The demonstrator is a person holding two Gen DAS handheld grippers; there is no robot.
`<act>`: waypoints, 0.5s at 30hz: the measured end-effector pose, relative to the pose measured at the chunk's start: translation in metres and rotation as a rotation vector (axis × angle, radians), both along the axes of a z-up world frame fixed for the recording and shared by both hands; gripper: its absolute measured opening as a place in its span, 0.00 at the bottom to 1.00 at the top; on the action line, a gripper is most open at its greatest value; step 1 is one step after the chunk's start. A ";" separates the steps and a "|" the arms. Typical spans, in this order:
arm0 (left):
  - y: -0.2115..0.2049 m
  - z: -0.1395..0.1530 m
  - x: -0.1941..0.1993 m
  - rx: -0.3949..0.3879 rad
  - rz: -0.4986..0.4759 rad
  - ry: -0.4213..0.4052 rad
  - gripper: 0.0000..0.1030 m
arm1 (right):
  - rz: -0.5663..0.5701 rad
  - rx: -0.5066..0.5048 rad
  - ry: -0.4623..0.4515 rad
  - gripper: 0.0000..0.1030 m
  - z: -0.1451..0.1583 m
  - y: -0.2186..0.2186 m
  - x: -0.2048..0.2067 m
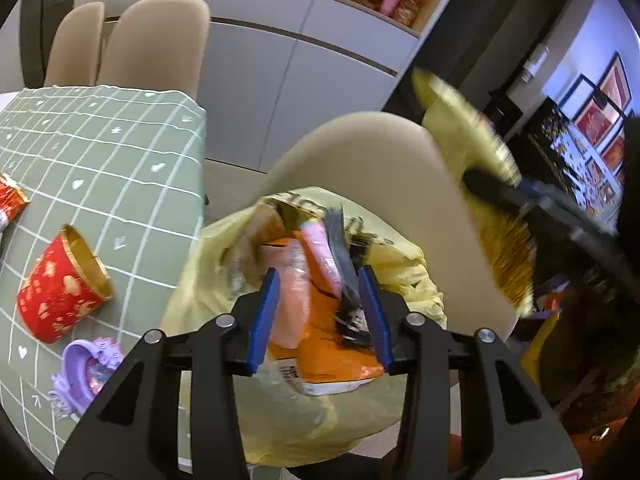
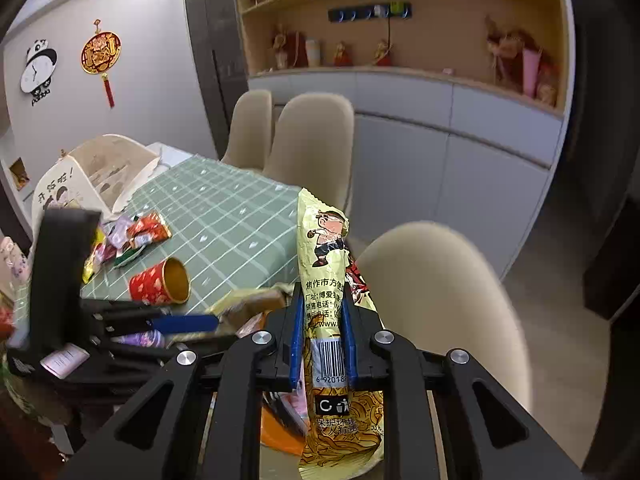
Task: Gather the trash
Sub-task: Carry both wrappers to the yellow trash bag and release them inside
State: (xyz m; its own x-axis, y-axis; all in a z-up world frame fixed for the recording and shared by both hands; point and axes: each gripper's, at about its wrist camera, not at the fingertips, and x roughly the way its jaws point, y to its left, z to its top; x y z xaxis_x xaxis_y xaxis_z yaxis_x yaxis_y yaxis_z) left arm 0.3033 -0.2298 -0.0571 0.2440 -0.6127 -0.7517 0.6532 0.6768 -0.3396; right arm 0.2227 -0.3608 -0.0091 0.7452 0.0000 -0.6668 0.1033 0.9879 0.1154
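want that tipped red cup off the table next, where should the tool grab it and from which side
Grip the red paper cup across its gold-rimmed open mouth, one finger inside and one outside the wall. It lies on its side on the green checked tablecloth, mouth toward the table edge nearest the chair, so come in from that edge, probably.

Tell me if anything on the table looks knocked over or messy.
Yes. The red paper cup lies tipped on its side on the green checked tablecloth, gold inside showing. Behind it, a pile of crumpled snack wrappers is strewn beside a torn, gaping paper bag.
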 end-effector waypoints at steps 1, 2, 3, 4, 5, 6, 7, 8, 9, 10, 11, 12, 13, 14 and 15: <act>0.004 0.002 0.001 -0.002 0.013 -0.004 0.39 | 0.012 0.012 0.020 0.17 -0.009 0.003 0.005; 0.012 0.004 0.002 -0.005 0.035 -0.008 0.39 | 0.019 0.016 0.032 0.17 -0.016 0.005 0.008; 0.018 0.006 0.003 -0.007 0.049 -0.009 0.40 | 0.032 0.022 0.058 0.17 -0.026 0.010 0.014; 0.027 0.009 0.004 -0.008 0.072 -0.014 0.40 | 0.044 0.037 0.082 0.17 -0.037 0.013 0.019; 0.036 0.011 0.006 -0.008 0.095 -0.020 0.40 | 0.054 0.055 0.102 0.17 -0.046 0.016 0.023; 0.045 0.012 0.008 -0.007 0.121 -0.026 0.40 | 0.068 0.079 0.137 0.17 -0.060 0.020 0.029; 0.052 0.014 0.009 -0.007 0.141 -0.028 0.40 | 0.077 0.091 0.166 0.17 -0.071 0.022 0.035; 0.060 0.015 0.012 -0.008 0.165 -0.029 0.40 | 0.086 0.099 0.205 0.17 -0.086 0.026 0.041; 0.069 0.016 0.015 -0.009 0.189 -0.029 0.40 | 0.090 0.099 0.229 0.17 -0.095 0.028 0.045; 0.081 0.018 0.016 -0.011 0.219 -0.026 0.40 | 0.089 0.091 0.268 0.17 -0.108 0.030 0.050; 0.090 0.018 0.019 -0.012 0.242 -0.024 0.40 | 0.084 0.083 0.302 0.17 -0.118 0.031 0.053; 0.098 0.019 0.020 -0.013 0.264 -0.022 0.40 | 0.083 0.085 0.323 0.17 -0.125 0.031 0.055; 0.110 0.018 0.022 -0.013 0.291 -0.019 0.40 | 0.081 0.093 0.344 0.17 -0.131 0.030 0.057; 0.118 0.018 0.023 -0.012 0.312 -0.016 0.40 | 0.074 0.115 0.358 0.17 -0.134 0.028 0.057; 0.123 0.019 0.023 -0.013 0.326 -0.014 0.41 | 0.069 0.125 0.360 0.17 -0.135 0.027 0.057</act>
State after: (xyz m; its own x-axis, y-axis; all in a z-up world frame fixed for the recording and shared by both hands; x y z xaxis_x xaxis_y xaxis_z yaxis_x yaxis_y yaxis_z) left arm 0.3266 -0.1069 -0.0383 0.4387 -0.5100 -0.7399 0.4076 0.8467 -0.3420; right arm 0.2800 -0.3343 -0.1443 0.4587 0.1400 -0.8775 0.0925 0.9746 0.2038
